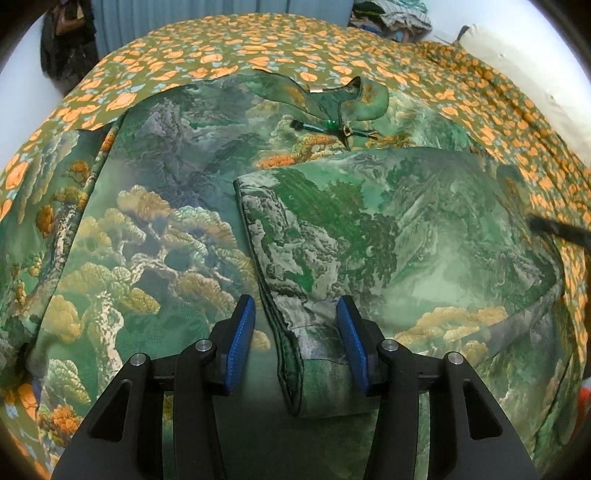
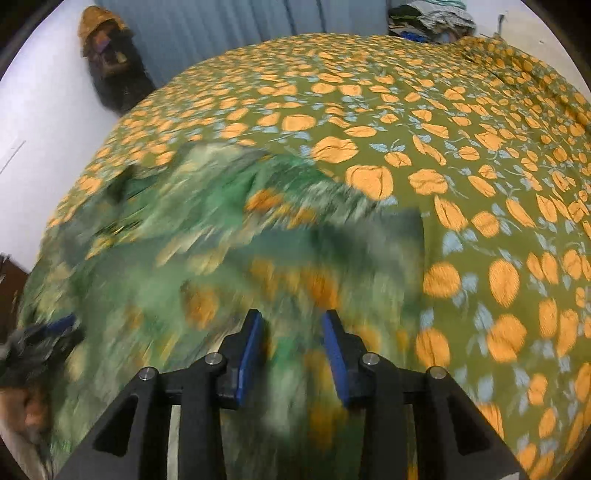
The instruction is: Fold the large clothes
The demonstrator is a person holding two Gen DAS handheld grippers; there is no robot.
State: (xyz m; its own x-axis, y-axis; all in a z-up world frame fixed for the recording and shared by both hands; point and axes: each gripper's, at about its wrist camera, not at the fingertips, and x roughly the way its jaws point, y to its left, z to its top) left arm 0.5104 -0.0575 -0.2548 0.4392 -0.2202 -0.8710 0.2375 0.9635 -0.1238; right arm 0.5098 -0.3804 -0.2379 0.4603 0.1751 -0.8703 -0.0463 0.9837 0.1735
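Note:
A large green garment [image 1: 173,221] with a mountain-and-pine print lies spread on the bed. Its right side is folded over toward the middle [image 1: 388,229], with the fold's edge running down to my left gripper [image 1: 295,321]. The collar with a green bead clasp [image 1: 332,123] lies at the far end. My left gripper is open, its blue pads either side of the folded edge just above the cloth. My right gripper [image 2: 293,332] is open and empty above the garment's blurred right part [image 2: 207,240]. The other gripper's blue tip [image 2: 61,325] shows at the left.
The bed is covered by an olive sheet with orange flowers [image 2: 461,166]. A pile of clothes [image 1: 391,18] sits at the far corner by a grey curtain. A dark bag [image 2: 110,62] hangs on the left wall. A black strap end [image 1: 554,230] shows at the right.

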